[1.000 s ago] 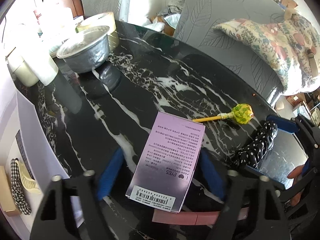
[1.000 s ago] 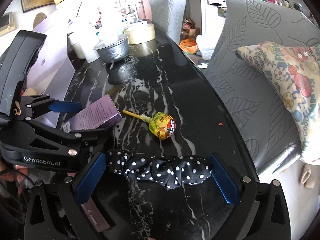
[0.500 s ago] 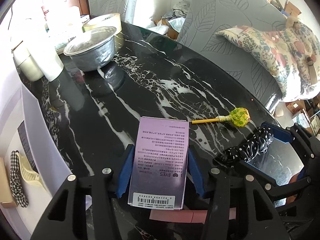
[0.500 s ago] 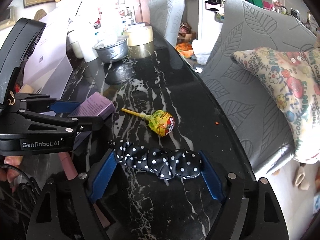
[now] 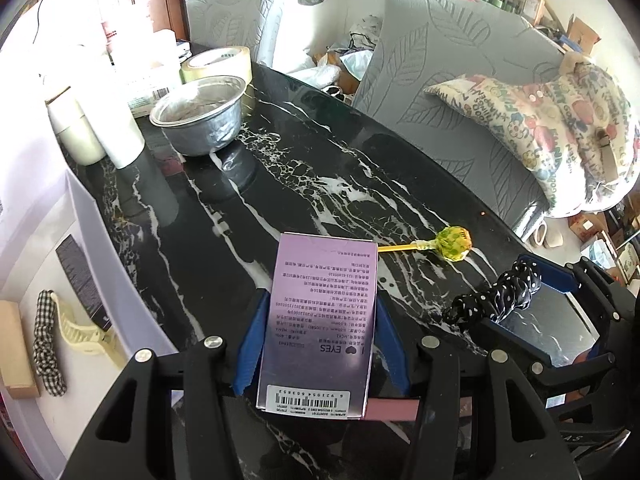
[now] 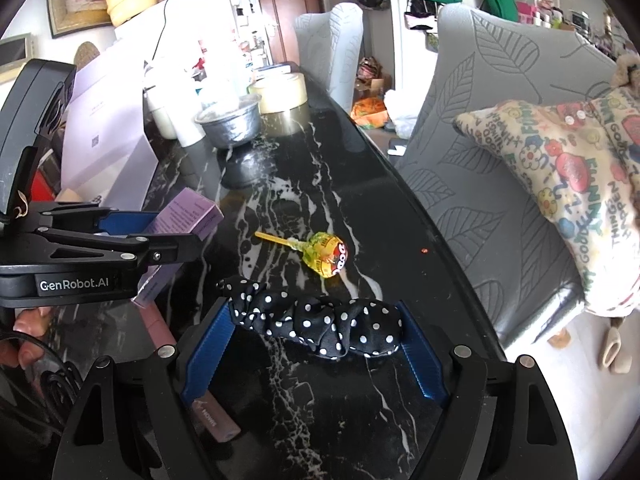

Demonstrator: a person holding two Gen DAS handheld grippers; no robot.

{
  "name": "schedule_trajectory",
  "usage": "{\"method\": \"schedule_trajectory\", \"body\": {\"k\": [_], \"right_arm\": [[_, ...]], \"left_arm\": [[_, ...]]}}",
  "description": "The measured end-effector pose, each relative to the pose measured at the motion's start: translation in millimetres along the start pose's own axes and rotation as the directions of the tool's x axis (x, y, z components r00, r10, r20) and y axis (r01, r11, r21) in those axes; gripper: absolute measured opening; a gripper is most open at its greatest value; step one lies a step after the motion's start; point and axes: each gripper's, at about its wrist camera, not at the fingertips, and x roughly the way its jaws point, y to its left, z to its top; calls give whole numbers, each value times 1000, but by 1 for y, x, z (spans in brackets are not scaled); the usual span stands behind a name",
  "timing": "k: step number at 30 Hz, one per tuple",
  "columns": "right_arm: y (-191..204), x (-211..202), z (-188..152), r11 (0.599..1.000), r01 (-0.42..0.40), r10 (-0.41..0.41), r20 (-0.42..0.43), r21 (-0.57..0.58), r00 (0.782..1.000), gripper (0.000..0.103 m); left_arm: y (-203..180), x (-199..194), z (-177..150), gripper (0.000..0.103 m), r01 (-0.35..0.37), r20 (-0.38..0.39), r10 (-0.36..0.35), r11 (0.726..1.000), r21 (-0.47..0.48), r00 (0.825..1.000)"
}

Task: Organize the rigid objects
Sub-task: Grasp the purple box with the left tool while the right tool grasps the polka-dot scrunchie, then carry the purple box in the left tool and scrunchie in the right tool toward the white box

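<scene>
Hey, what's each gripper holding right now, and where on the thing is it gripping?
The left gripper clamps the purple box across its long sides. The right gripper squeezes the polka-dot scrunchie by its two ends.

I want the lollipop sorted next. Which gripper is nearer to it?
Right. The right gripper, shut on the scrunchie, sits just short of the lollipop. The left gripper, shut on the purple box, is farther off to its side.

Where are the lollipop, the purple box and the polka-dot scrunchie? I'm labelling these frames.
lollipop (image 6: 329, 259), right wrist view, on its wrapped head.
purple box (image 5: 320, 320), left wrist view, middle of its printed face.
polka-dot scrunchie (image 6: 320, 320), right wrist view, middle of its gathered fabric.
</scene>
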Motion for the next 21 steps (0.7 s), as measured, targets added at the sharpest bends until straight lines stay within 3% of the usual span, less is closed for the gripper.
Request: {"method": "schedule_trajectory", "body": {"k": [21], "right_arm": [[37,-49,-7,994,-68,74,67,-87,995,82]], "left_arm": [[10,-80,-44,52,-71,101,79,995,-74,992]]}}
